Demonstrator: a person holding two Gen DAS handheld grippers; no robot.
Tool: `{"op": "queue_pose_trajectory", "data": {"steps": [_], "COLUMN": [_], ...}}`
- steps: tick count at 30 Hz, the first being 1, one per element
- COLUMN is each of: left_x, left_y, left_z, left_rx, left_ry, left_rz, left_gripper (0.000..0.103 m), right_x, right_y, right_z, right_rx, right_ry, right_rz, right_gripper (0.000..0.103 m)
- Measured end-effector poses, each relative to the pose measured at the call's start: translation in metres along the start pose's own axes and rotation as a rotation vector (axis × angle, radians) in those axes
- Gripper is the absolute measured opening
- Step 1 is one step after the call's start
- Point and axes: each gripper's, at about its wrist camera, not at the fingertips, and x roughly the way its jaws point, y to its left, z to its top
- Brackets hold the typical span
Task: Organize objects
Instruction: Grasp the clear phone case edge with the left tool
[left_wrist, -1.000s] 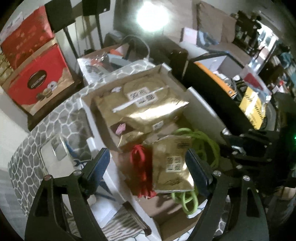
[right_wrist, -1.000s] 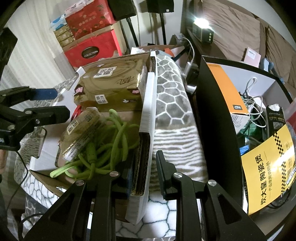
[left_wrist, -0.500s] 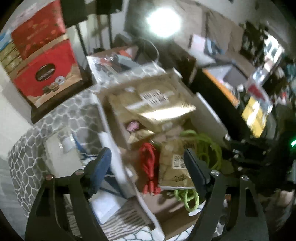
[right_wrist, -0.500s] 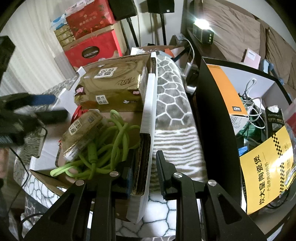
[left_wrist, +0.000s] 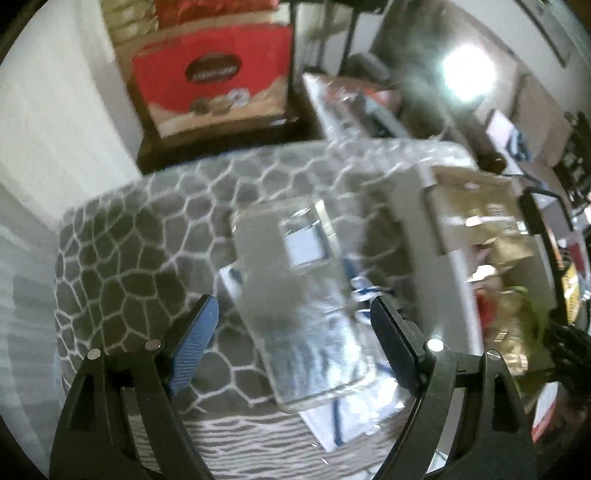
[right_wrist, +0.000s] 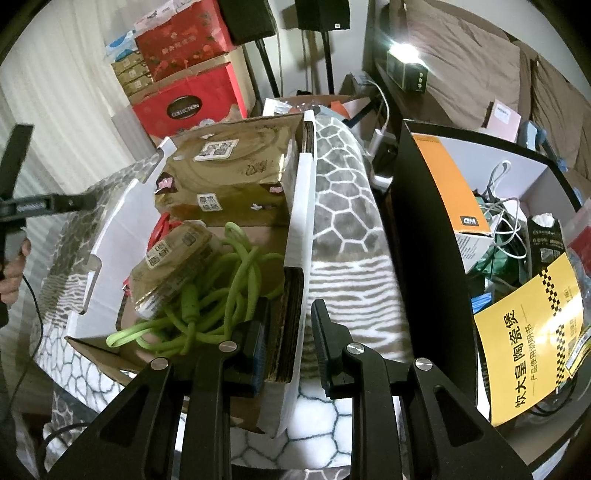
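Grey honeycomb-patterned blanket (left_wrist: 140, 266) now fills left wrist view instead of open white-walled cardboard box (right_wrist: 295, 206); blurred. Left gripper (left_wrist: 295, 328) jaws just been opening, wide, nothing between pads, angled steeply down over clear plastic packet (left_wrist: 306, 306) lying on blanket beside box. Right gripper (right_wrist: 288, 332) unchanged, narrow, pinching box's near side wall, tilted down. Box holds gold foil packages (right_wrist: 225, 181), small gold pouch (right_wrist: 173, 258), tangled green cord (right_wrist: 221, 295), red cable (right_wrist: 162, 229).
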Motion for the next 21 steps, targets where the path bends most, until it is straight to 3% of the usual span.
{"op": "queue_pose_trajectory", "data": {"steps": [3, 5, 7, 9, 11, 13, 15, 21], "left_x": [0.019, 0.025, 0.031, 0.033, 0.031, 0.029, 0.028, 0.014], "left_y": [0.002, 0.002, 0.006, 0.009, 0.012, 0.016, 0.021, 0.039], "left_z": [-0.005, -0.008, -0.009, -0.009, -0.009, -0.008, -0.006, -0.007], "left_rx": [-0.009, -0.012, -0.035, -0.054, -0.063, -0.077, -0.095, -0.143], "left_ry": [0.032, 0.034, 0.043, 0.045, 0.036, 0.031, 0.031, -0.003], "left_rz": [0.007, 0.022, 0.017, 0.003, -0.003, -0.014, -0.025, -0.051], "left_gripper": [0.082, 0.075, 0.052, 0.045, 0.032, 0.014, 0.004, 0.003], "right_x": [0.003, 0.004, 0.004, 0.003, 0.003, 0.004, 0.004, 0.005], "right_y": [-0.001, -0.001, -0.002, -0.001, -0.002, -0.002, -0.001, -0.002], "right_z": [-0.002, -0.003, -0.004, -0.004, -0.004, -0.004, -0.003, -0.001], "right_rx": [0.000, -0.002, -0.004, -0.007, -0.006, -0.003, -0.005, -0.007], "right_ry": [0.009, 0.015, 0.017, 0.016, 0.014, 0.014, 0.014, 0.016], "right_rz": [-0.002, -0.003, -0.005, -0.006, -0.005, -0.004, -0.005, -0.006], "right_gripper": [0.023, 0.023, 0.023, 0.023, 0.023, 0.023, 0.023, 0.023]}}
